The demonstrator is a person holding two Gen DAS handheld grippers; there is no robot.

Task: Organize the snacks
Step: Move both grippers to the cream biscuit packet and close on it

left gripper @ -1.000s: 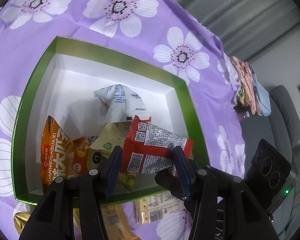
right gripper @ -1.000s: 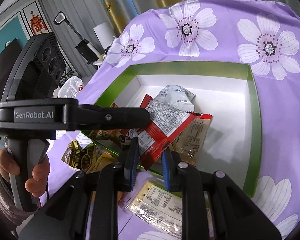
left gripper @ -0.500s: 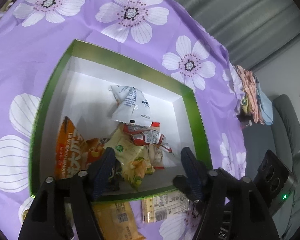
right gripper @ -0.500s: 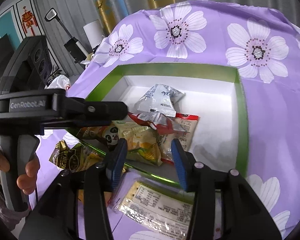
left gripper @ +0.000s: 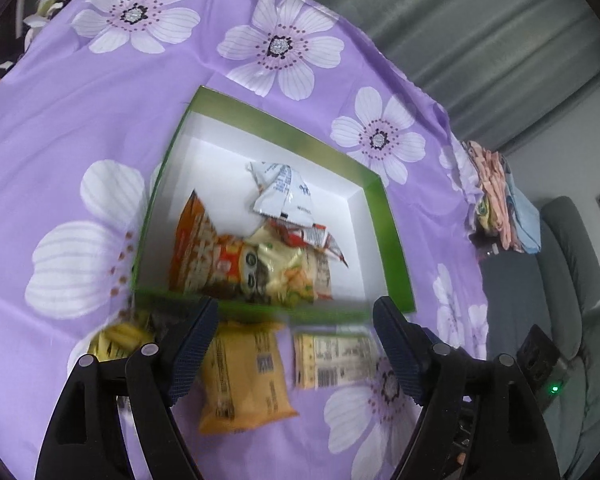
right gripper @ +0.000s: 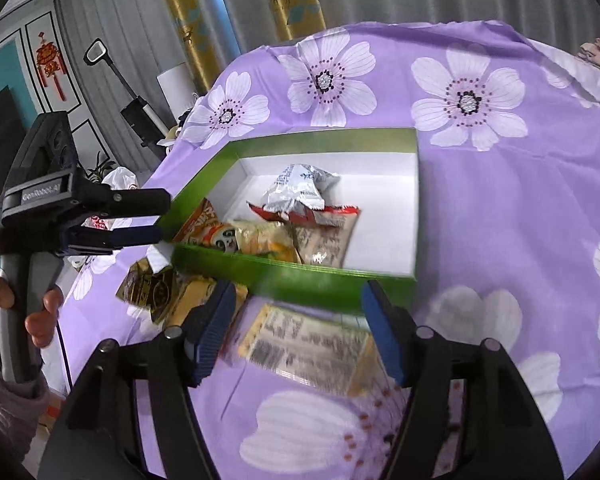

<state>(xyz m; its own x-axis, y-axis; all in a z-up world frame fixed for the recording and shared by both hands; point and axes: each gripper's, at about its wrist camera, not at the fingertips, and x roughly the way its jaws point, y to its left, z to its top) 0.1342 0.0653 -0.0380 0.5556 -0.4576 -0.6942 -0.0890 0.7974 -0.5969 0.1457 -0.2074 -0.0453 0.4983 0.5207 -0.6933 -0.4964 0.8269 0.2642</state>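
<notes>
Purple flowered tablecloth [left gripper: 100,112] beneath green box [left gripper: 284,136].

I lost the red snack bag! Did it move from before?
Yes. The red snack bag left the jaws and dropped farther into the green box, now lying beneath the white packet.
</notes>
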